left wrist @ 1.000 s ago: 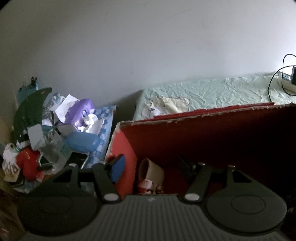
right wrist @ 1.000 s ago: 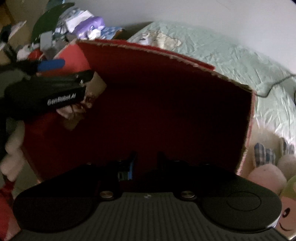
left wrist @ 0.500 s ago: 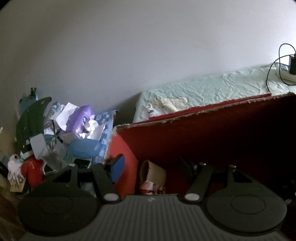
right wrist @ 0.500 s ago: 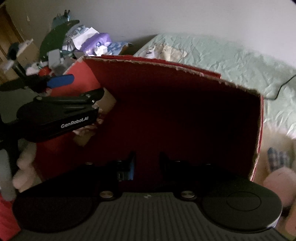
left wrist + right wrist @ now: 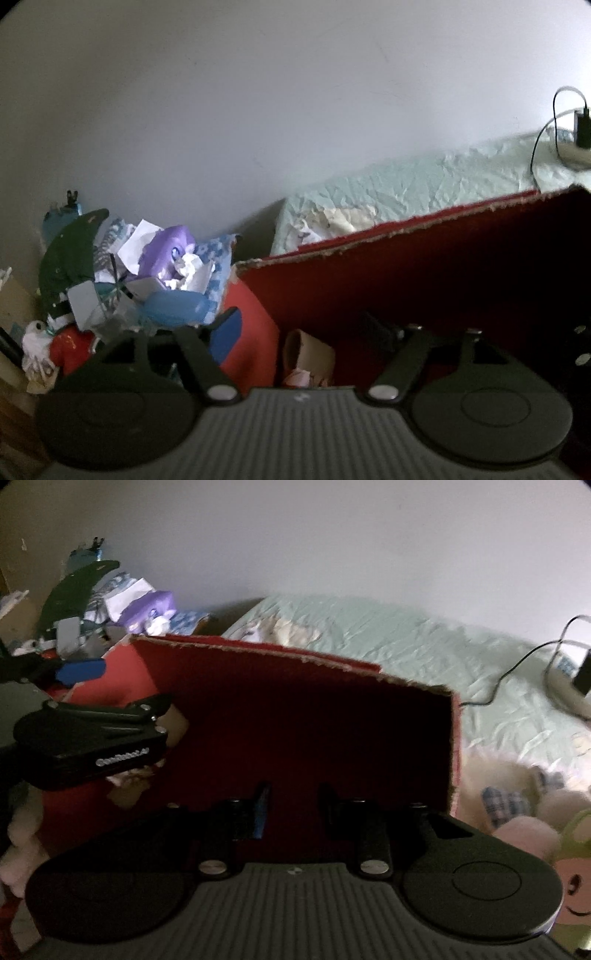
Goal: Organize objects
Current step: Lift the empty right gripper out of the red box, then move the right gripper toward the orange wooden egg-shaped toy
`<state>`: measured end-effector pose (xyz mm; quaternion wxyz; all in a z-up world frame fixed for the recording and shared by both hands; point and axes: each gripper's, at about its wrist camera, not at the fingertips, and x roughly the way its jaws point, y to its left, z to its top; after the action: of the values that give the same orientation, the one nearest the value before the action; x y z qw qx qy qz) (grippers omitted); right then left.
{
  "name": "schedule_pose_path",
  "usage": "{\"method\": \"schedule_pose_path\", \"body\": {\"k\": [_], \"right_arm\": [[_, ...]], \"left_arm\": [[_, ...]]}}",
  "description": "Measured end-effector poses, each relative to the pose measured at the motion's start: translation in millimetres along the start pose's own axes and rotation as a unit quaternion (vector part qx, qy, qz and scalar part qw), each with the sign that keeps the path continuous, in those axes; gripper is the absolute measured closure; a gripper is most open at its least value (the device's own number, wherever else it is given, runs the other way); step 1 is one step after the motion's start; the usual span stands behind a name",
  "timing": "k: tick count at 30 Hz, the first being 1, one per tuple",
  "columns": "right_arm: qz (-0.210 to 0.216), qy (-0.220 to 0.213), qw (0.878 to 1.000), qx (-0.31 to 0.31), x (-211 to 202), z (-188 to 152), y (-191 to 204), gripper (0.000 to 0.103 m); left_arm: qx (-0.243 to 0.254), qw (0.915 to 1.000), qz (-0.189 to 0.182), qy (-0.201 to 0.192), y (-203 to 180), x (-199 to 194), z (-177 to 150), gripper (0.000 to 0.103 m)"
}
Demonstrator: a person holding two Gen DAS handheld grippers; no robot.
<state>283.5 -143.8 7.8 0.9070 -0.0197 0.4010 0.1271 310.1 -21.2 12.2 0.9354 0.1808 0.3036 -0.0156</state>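
An open red cardboard box (image 5: 443,266) (image 5: 295,709) stands on the bed, its inside dark. A tan plush toy (image 5: 308,350) (image 5: 127,794) lies in the box's left corner. My left gripper (image 5: 299,328) is open and straddles the box's left wall: the blue-padded finger (image 5: 227,332) is outside and the other is inside, with the toy low between them. In the right wrist view the left gripper's body (image 5: 92,738) hangs over that corner. My right gripper (image 5: 295,805) is open over the box's front, with nothing between its fingers.
A heap of clutter (image 5: 166,266) (image 5: 122,602) with paper, purple and blue things lies left of the box against the wall. Pale green bedsheet (image 5: 424,184) (image 5: 406,646) spreads behind. A charger with cable (image 5: 580,672) lies far right. Soft toys (image 5: 524,834) crowd the box's right side.
Both views have tilted upward, so the box sits lower in frame and more wall shows. The right gripper has drawn back from the box's inside. Both jaw gaps are unchanged.
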Motion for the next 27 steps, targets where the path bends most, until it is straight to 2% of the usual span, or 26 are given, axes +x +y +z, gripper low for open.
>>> {"method": "schedule_pose_path", "body": {"k": [2,5,8,9,11,14,20,24,27], "right_arm": [[-0.008,-0.018,1.000,-0.003,-7.5,-4.8,1.8,0.064],[-0.037,-0.045,0.998,-0.013,-24.5,-15.5,8.4,0.063],[-0.049,-0.086,0.995,-0.007,-45.2,-23.6,7.2,0.055],[-0.048,-0.099,0.994,0.010,-53.9,-27.1,4.0,0.051],[-0.030,-0.118,0.992,0.042,-68.4,-33.8,-2.1,0.050],[-0.007,-0.135,0.988,0.069,-86.0,-45.7,-1.9,0.050],[0.003,-0.164,0.982,0.094,-104.7,-74.8,13.9,0.050],[0.007,-0.192,0.976,0.099,-115.1,-92.4,19.8,0.050],[0.008,-0.212,0.972,0.105,-119.6,-106.4,20.4,0.050]], "left_arm": [[-0.002,1.0000,0.007,0.003,0.6,-1.8,1.4,0.018],[0.004,0.9991,0.042,-0.001,-4.1,-14.1,1.0,0.018],[-0.009,0.9995,0.031,-0.001,-5.3,-36.6,-3.6,0.018],[-0.010,0.9994,0.033,-0.004,-7.1,-45.6,-6.5,0.018],[-0.014,0.9991,0.037,-0.013,-9.1,-62.8,-12.6,0.017],[-0.030,0.9990,0.020,-0.025,-9.3,-88.8,-23.8,0.012],[-0.052,0.9981,0.002,-0.032,-12.6,-123.1,-47.4,0.012],[-0.060,0.9970,0.022,-0.045,-16.8,-140.5,-61.9,0.012],[-0.072,0.9965,0.014,-0.041,-18.0,-147.2,-72.7,0.012]]}}
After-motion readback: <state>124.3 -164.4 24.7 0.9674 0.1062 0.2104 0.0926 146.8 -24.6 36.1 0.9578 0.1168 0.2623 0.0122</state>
